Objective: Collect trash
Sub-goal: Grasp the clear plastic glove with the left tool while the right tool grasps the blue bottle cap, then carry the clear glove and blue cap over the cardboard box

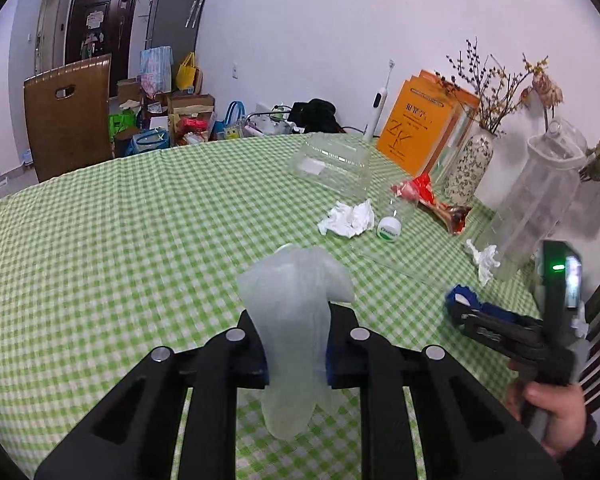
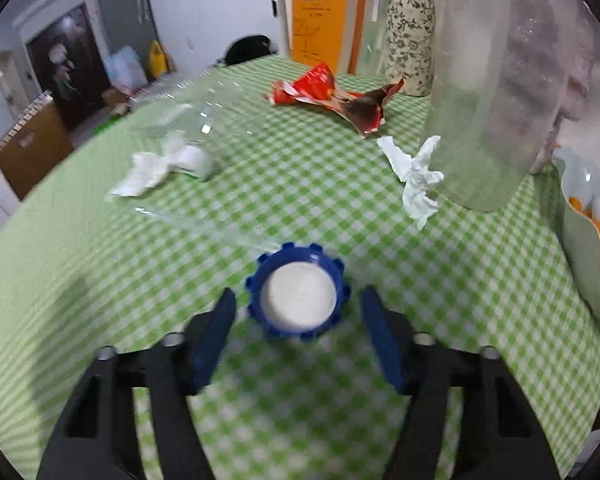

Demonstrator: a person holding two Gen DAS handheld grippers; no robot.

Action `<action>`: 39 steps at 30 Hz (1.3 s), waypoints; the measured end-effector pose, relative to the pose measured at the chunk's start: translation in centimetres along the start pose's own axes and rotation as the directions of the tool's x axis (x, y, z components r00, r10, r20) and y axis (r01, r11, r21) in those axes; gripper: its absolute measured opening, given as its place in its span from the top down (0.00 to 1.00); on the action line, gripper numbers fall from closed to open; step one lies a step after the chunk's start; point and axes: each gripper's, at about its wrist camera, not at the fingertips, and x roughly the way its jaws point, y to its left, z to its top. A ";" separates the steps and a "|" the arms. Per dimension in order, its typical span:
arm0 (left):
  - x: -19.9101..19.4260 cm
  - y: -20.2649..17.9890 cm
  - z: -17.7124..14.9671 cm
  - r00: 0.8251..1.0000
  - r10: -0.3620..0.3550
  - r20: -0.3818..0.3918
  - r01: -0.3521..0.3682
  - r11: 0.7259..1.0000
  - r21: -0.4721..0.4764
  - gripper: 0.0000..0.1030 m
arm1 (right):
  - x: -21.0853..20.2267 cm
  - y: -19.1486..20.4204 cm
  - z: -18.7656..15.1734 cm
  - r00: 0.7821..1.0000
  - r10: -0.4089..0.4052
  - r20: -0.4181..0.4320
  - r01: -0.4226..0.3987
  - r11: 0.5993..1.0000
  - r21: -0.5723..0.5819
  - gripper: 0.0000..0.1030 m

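Note:
My left gripper (image 1: 296, 322) is shut on a limp, translucent whitish glove (image 1: 296, 280) that sticks up between the fingers and hangs below them, above the green checked tablecloth (image 1: 140, 240). In the right wrist view, a blue ribbed cap (image 2: 256, 280) with a white inside lies on the cloth between the blue pads (image 2: 380, 340) of my right gripper (image 2: 299, 294). A narrow gap shows on each side, so the pads do not press it. Further off lie two crumpled tissues (image 2: 148, 170) (image 2: 418, 176), a red wrapper (image 2: 328, 92) and a clear bottle (image 1: 390, 228) on its side.
A tall clear pitcher (image 2: 496, 80) stands close on the right, with a patterned vase (image 1: 472, 164) and orange books (image 1: 416, 128) behind it. A bowl of orange snacks (image 2: 596, 248) sits at the right edge. A clear clamshell box (image 1: 332, 160) lies mid-table. A hand (image 1: 552, 408) holds the right gripper.

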 end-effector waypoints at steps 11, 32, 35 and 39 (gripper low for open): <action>-1.3 -1.5 -0.2 1.000 -0.024 0.020 0.023 0.999 0.022 0.83 | -8.0 -0.5 -3.5 0.989 -0.013 0.146 0.024 0.997 -0.073 0.52; -12.0 -21.8 -7.7 0.910 -0.410 -0.057 0.395 0.820 0.414 0.83 | -30.2 -29.2 -25.9 0.917 -0.377 0.130 0.339 0.908 0.245 0.51; -13.3 -25.7 -8.9 0.888 -0.452 -0.079 0.434 0.773 0.462 0.83 | -30.9 -31.7 -29.3 0.921 -0.378 0.093 0.335 0.893 0.301 0.51; -14.0 -29.3 -10.9 0.864 -0.488 -0.120 0.480 0.732 0.484 0.83 | -30.0 -32.9 -31.7 0.934 -0.353 0.058 0.318 0.893 0.320 0.51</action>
